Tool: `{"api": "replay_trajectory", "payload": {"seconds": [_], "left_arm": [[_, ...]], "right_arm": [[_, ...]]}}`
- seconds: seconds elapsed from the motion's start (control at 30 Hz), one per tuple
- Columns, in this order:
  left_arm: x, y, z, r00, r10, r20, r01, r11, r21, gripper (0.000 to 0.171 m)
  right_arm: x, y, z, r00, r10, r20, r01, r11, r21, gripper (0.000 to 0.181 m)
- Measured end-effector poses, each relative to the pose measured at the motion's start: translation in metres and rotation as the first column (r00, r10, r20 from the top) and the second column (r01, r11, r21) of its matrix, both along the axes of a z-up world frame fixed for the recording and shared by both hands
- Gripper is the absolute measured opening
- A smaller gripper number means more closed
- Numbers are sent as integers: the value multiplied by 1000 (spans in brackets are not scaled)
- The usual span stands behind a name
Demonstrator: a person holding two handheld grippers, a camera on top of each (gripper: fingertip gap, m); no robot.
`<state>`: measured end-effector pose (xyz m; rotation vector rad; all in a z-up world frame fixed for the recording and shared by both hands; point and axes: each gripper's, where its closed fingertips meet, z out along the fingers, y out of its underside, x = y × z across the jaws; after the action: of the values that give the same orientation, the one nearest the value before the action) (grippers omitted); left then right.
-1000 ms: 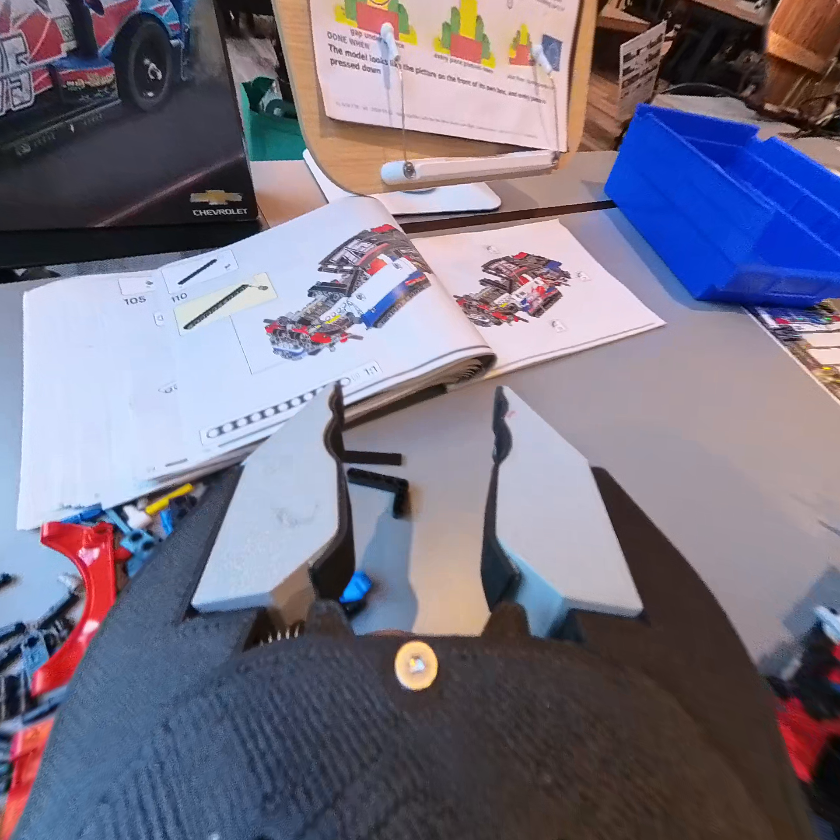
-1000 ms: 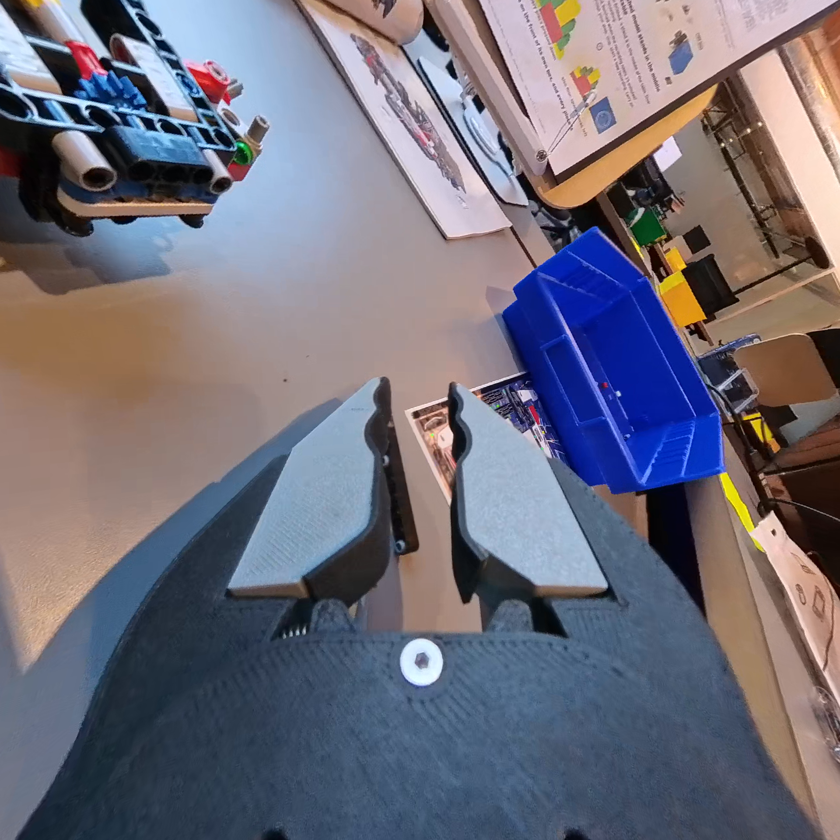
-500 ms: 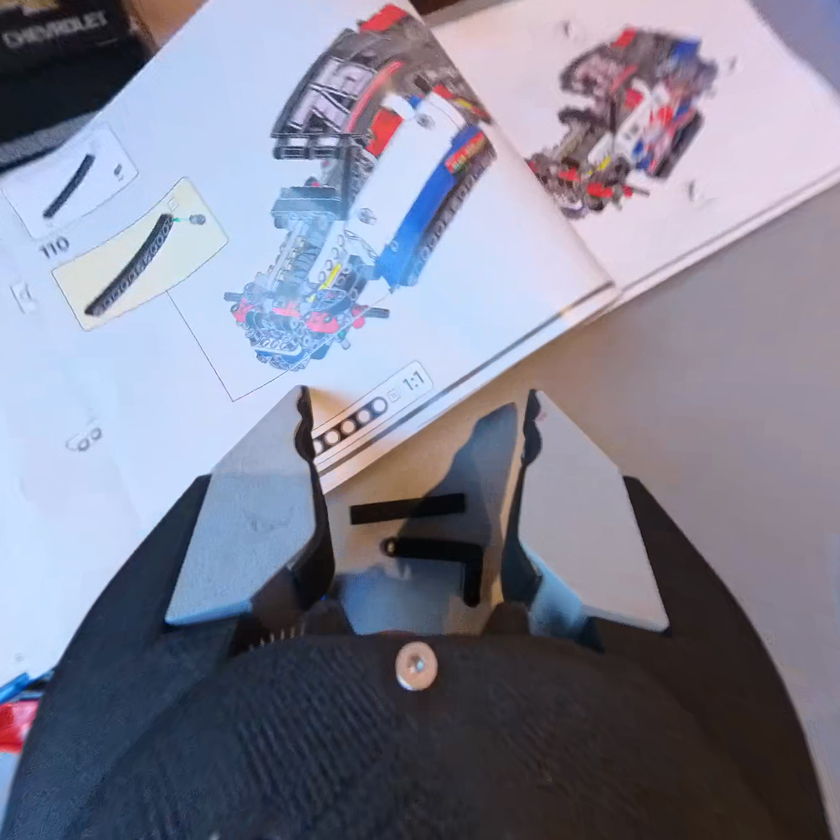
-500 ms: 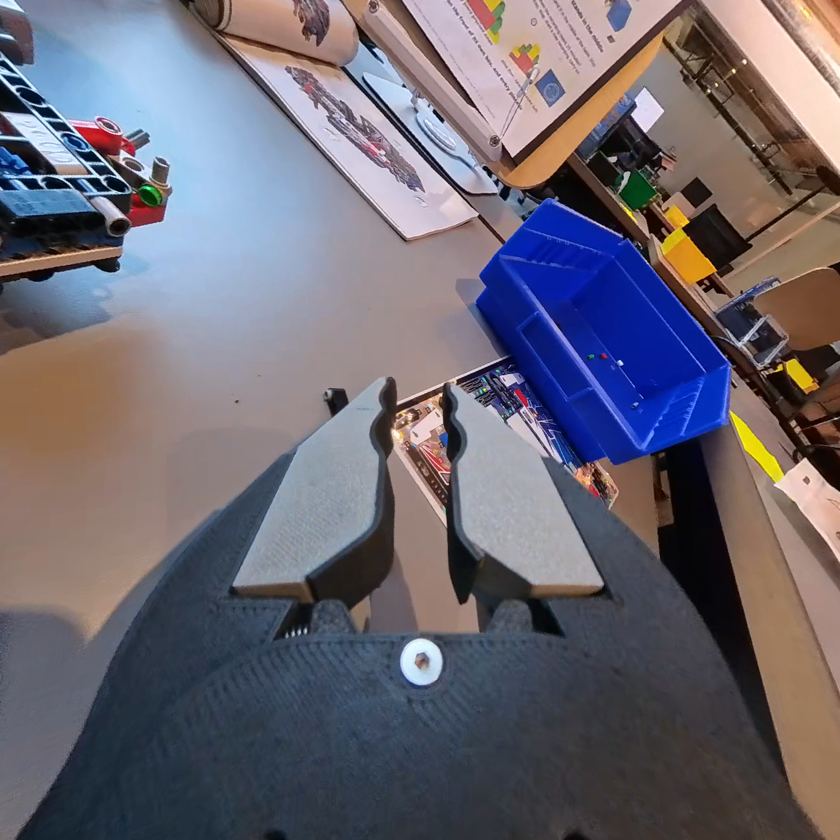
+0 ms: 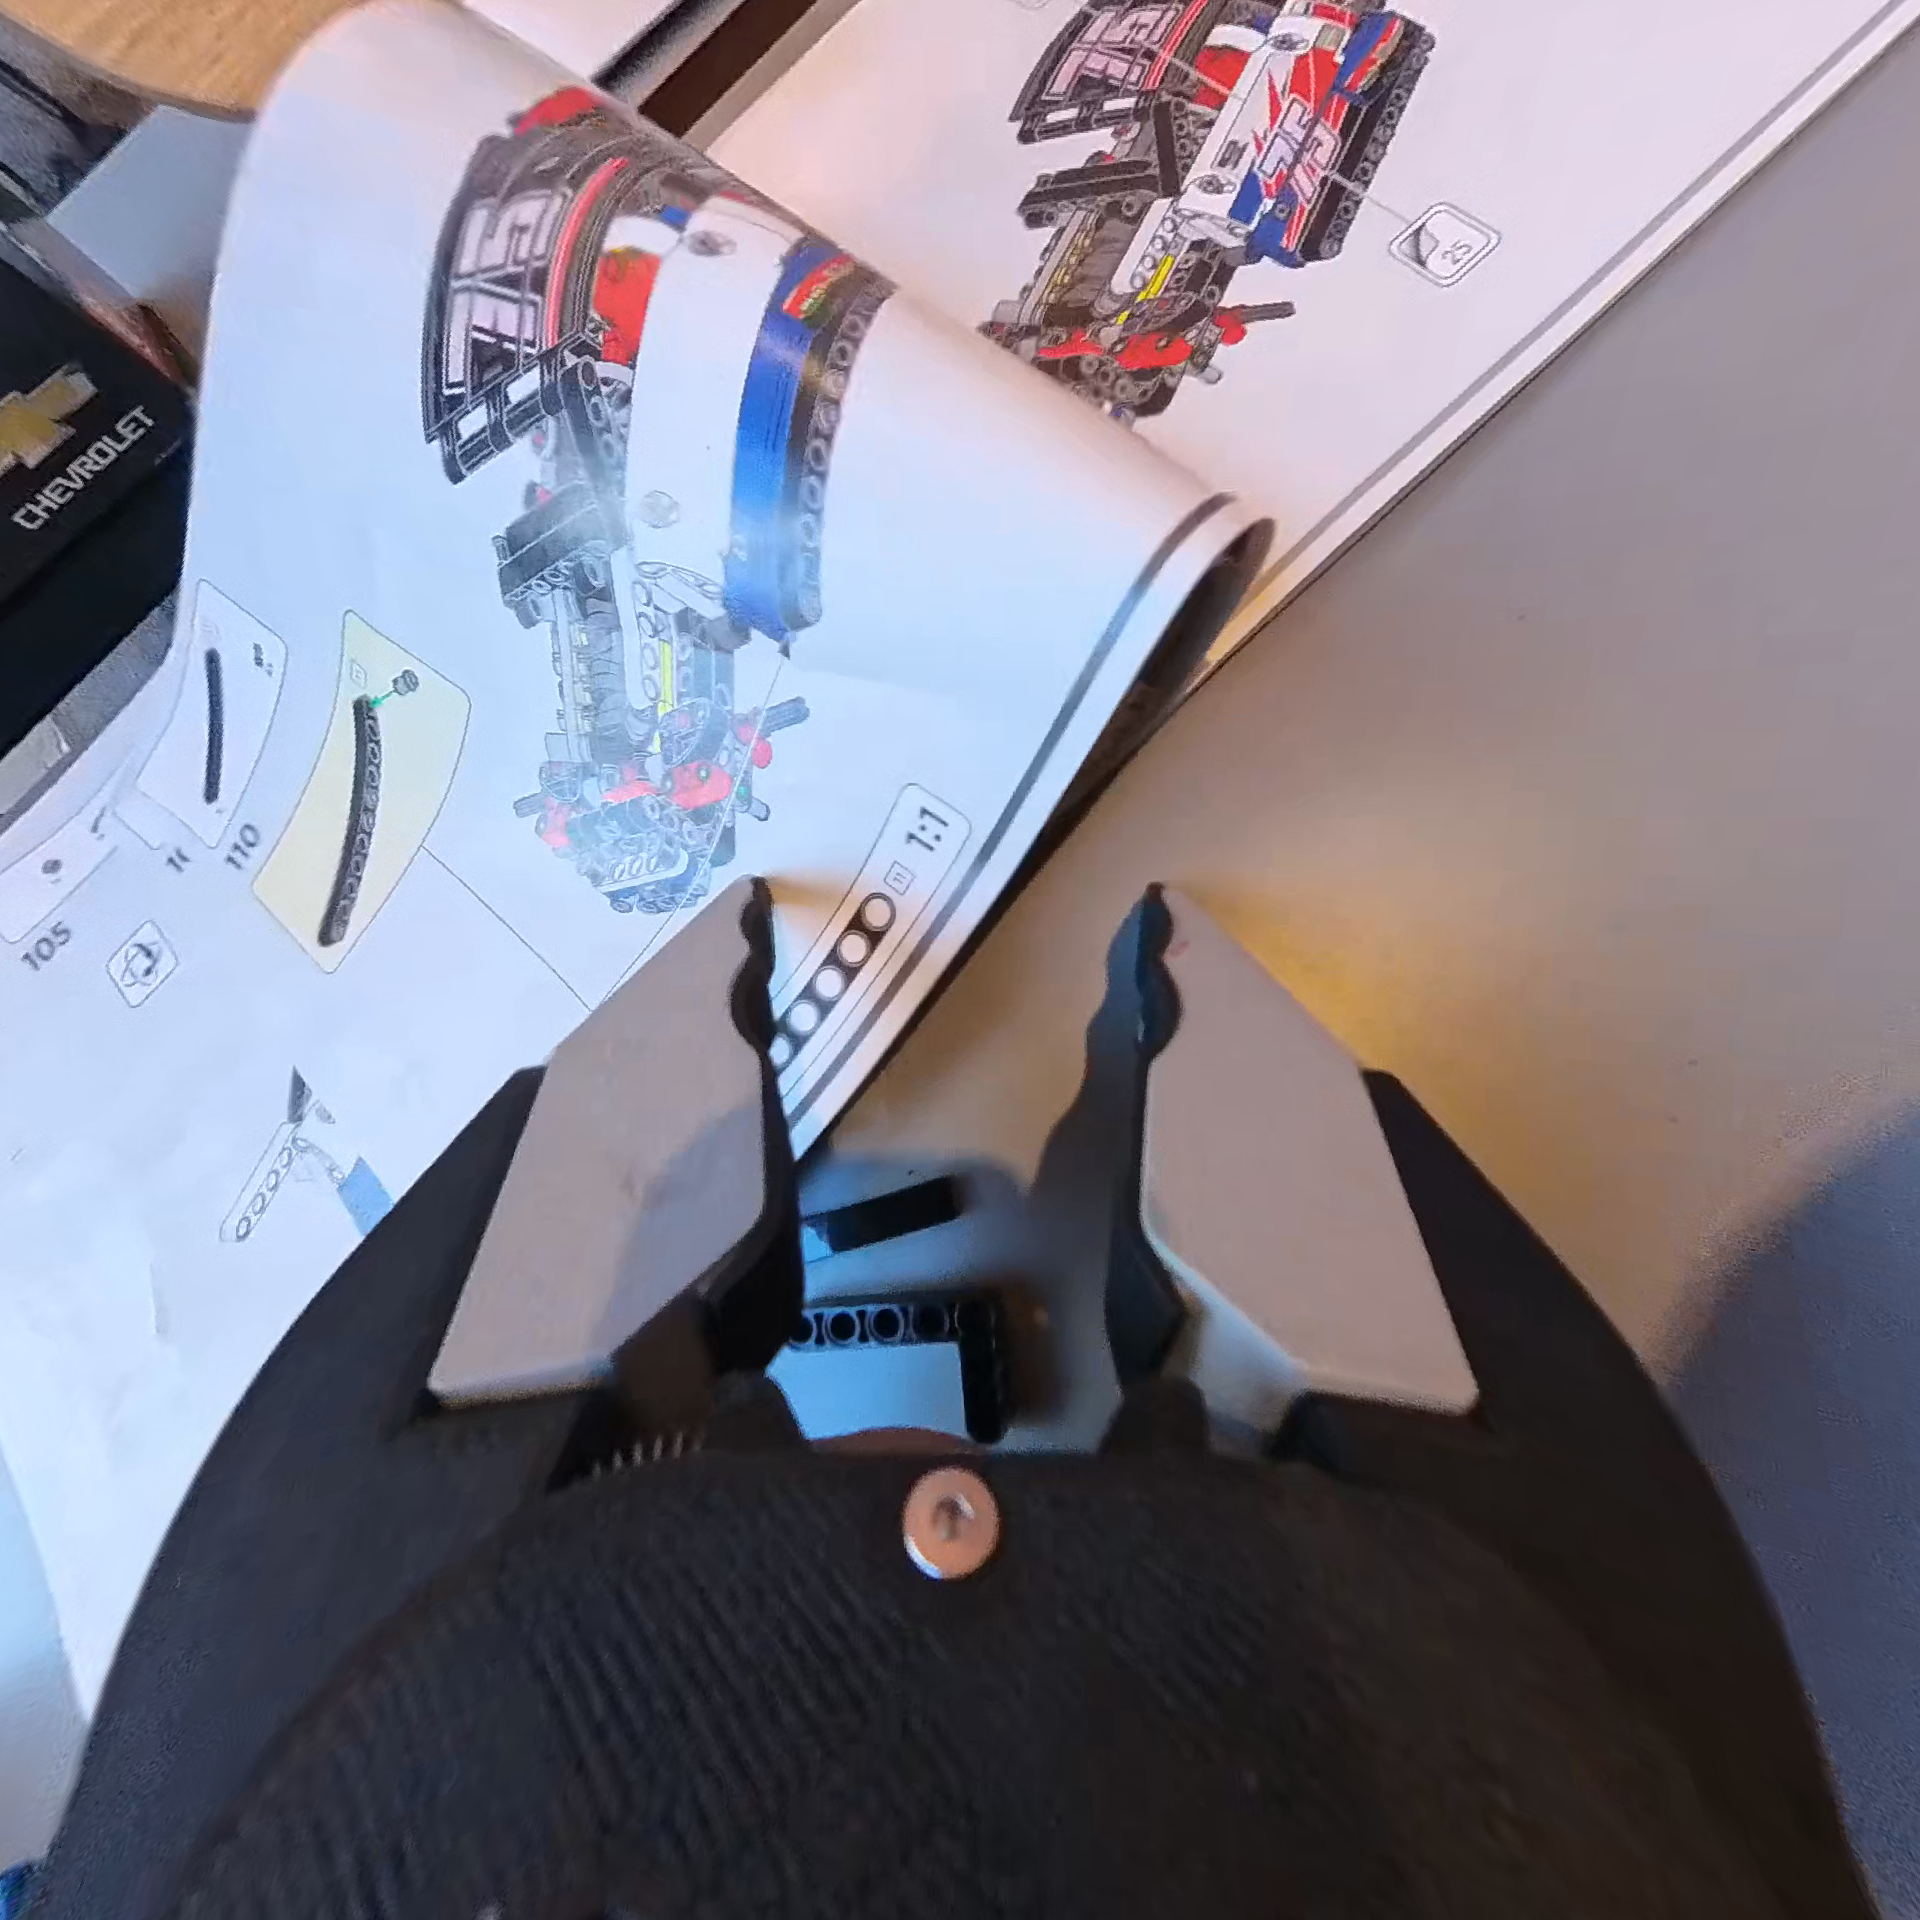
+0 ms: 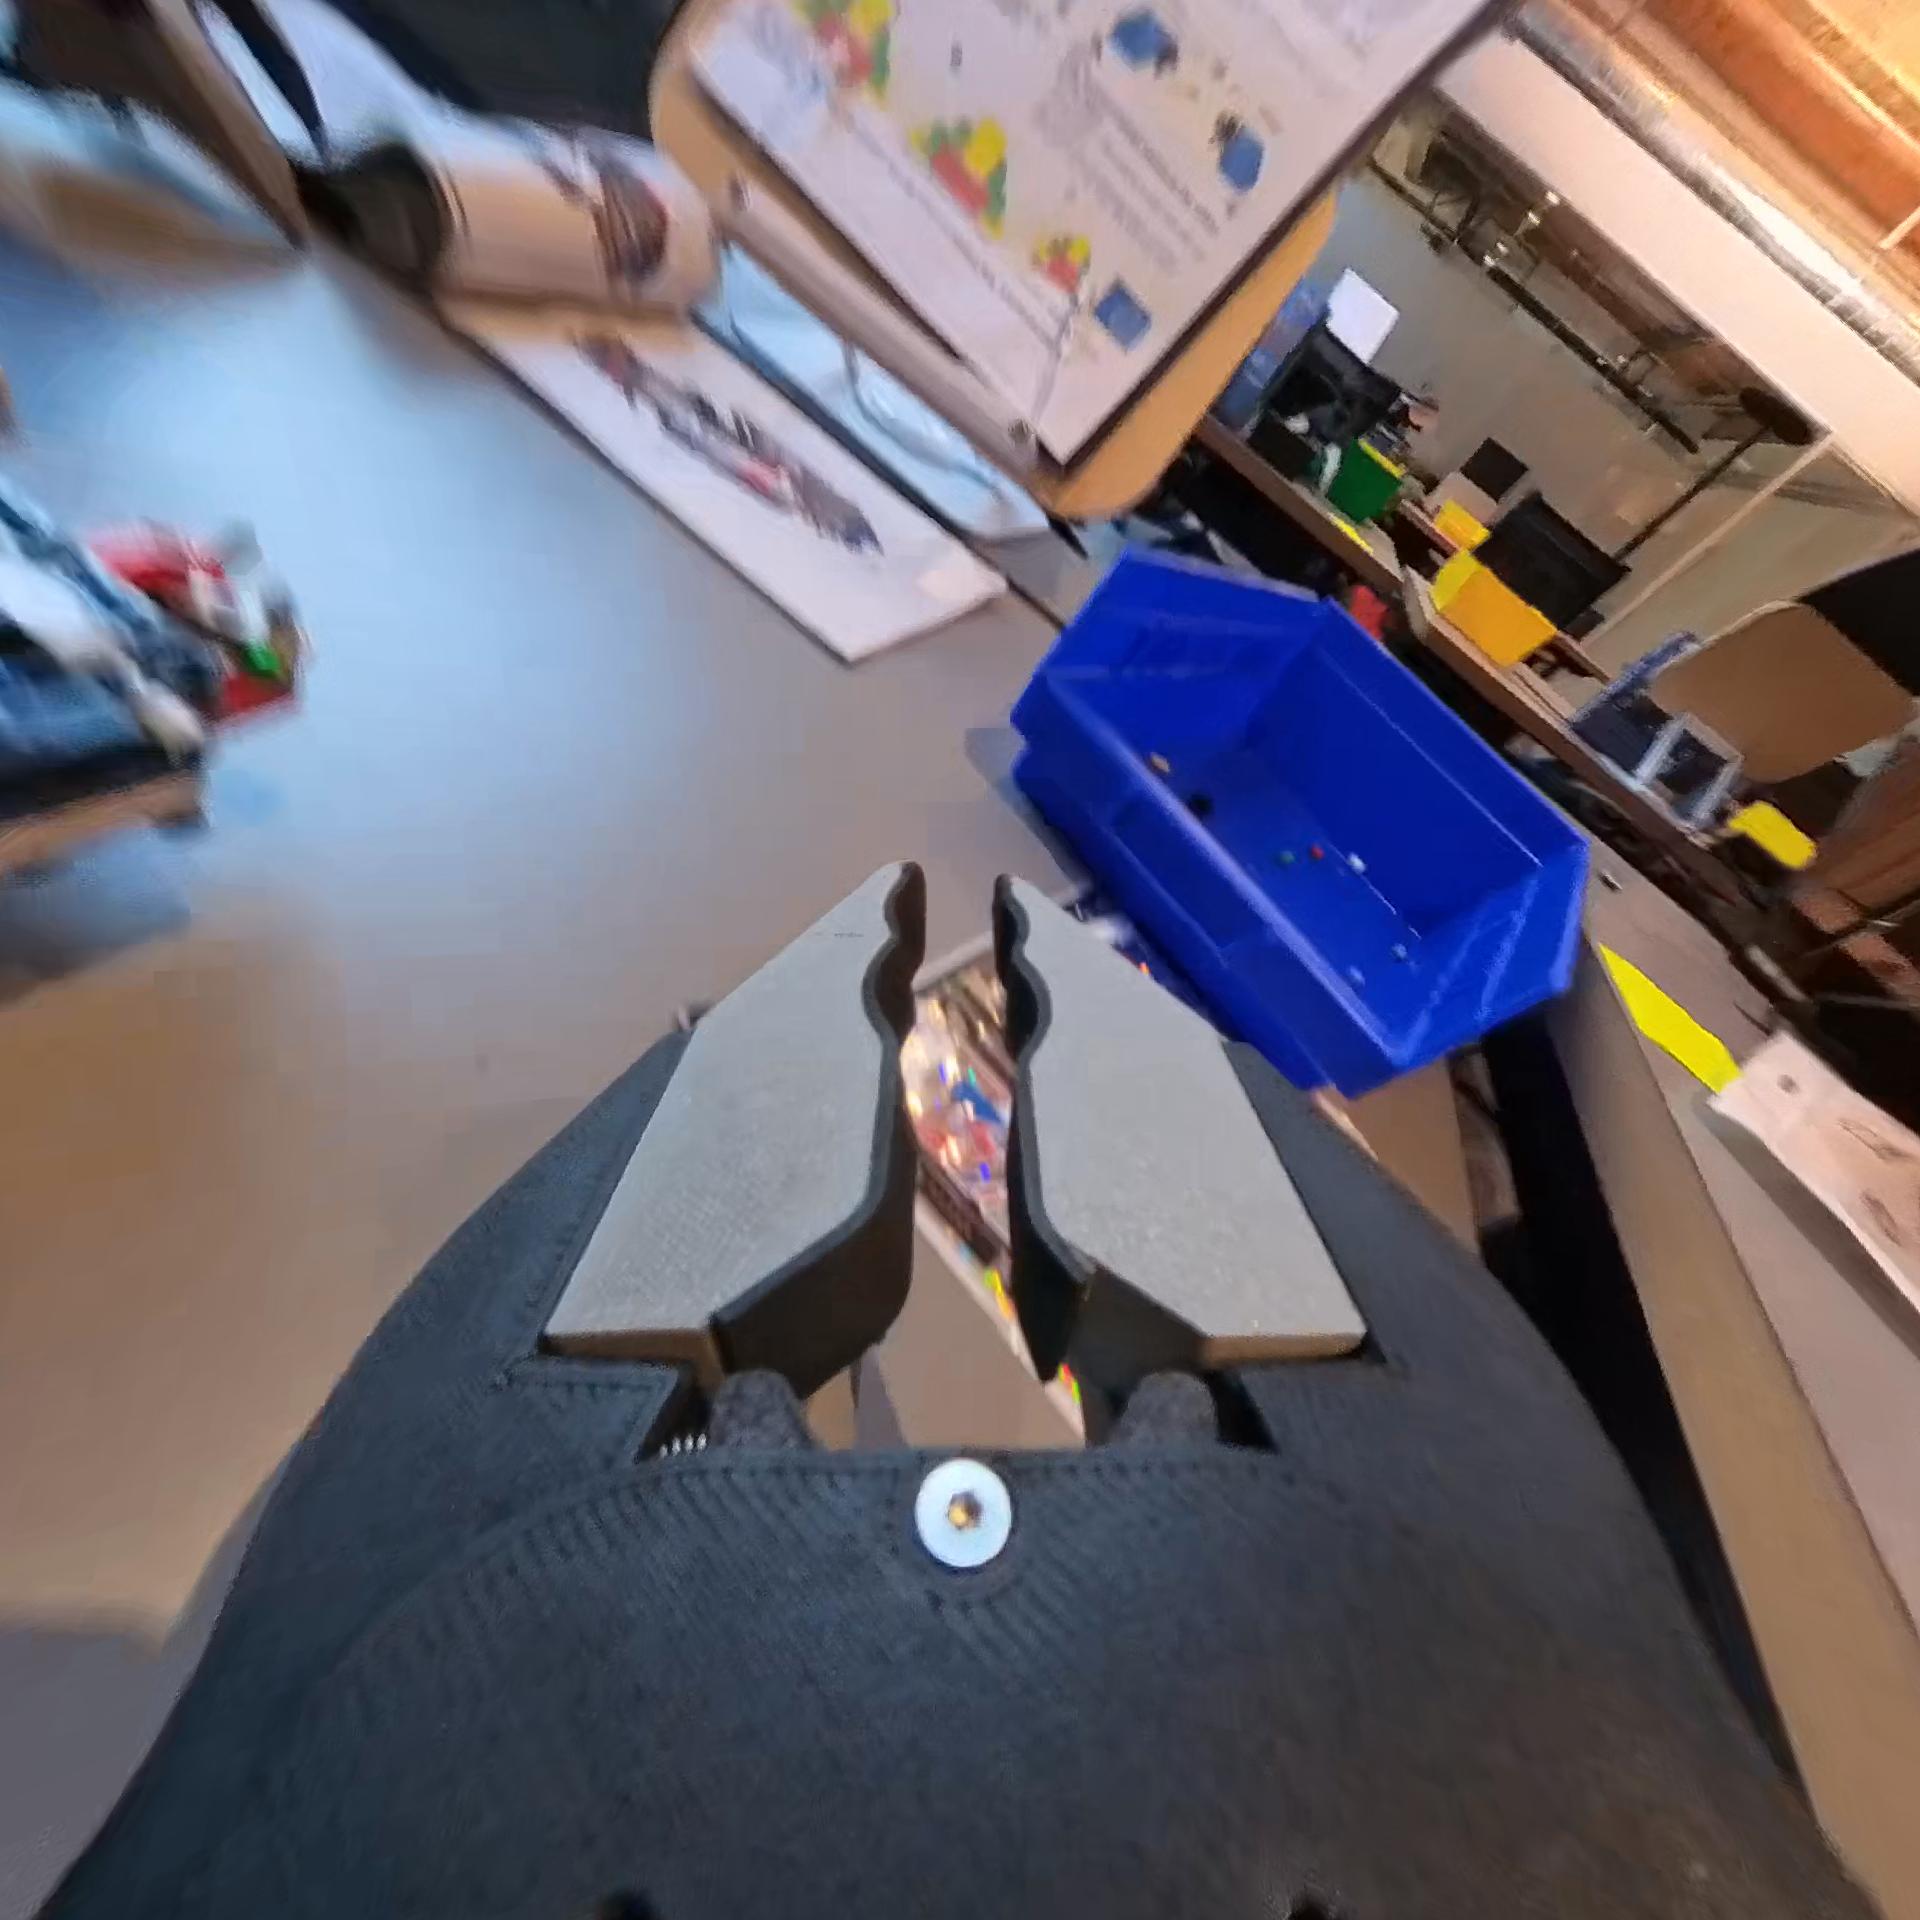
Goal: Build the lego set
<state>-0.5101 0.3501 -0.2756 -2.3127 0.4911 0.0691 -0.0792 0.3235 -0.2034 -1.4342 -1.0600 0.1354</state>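
My left gripper (image 5: 954,899) is open and hovers low over the grey table. Between its fingers, near their base, lie a black L-shaped beam (image 5: 904,1327) and a short black piece (image 5: 894,1210), neither one gripped. The open instruction booklet (image 5: 416,520) lies just ahead and to the left, under the left fingertip. My right gripper (image 6: 956,883) is empty, its jaws nearly together with a thin gap, held above the table. The partly built model (image 6: 135,644) is blurred at the far left of the right wrist view.
A blue bin (image 6: 1299,831) with a few small pieces stands ahead right of the right gripper. A shiny sticker sheet (image 6: 956,1091) lies under it. A picture board on a stand (image 6: 1039,156) is behind the booklet (image 6: 769,488). A black box (image 5: 73,468) is at the left. There is about 45 cm between the tips of the two grippers.
My left gripper has moved forward and down over the two black pieces and turned. The right gripper has risen and swung, so the bin and model shifted in its view; its jaws stayed the same.
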Motion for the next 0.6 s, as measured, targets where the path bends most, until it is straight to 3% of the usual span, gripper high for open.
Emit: {"api": "replay_trajectory", "payload": {"seconds": [0.13, 0.27, 0.33, 0.37, 0.47, 0.6], "left_arm": [[3, 1, 13, 999, -28, -34, 30, 998, 61, 16], [7, 1, 15, 998, -36, -51, 40, 996, 80, 3], [8, 1, 13, 995, -39, -89, 47, 996, 81, 2], [8, 1, 13, 994, -39, -106, 48, 995, 85, 1], [7, 0, 19, 992, -40, -123, 54, 992, 111, 0], [0, -1, 21, 988, -27, -149, 47, 990, 131, 0]], "right_arm": [[-59, 0, 63, 970, 200, -140, -206, 978, -29, 14], [-151, 18, 83, 904, 395, -164, -424, 878, -224, 34], [-204, 34, 68, 880, 465, -97, -470, 825, -313, 44], [-228, 46, 51, 880, 474, -39, -455, 814, -360, 54], [-282, 72, -11, 859, 484, 167, -360, 803, -476, 60], [-342, 69, -41, 845, 502, 185, -348, 779, -522, 75]]}}
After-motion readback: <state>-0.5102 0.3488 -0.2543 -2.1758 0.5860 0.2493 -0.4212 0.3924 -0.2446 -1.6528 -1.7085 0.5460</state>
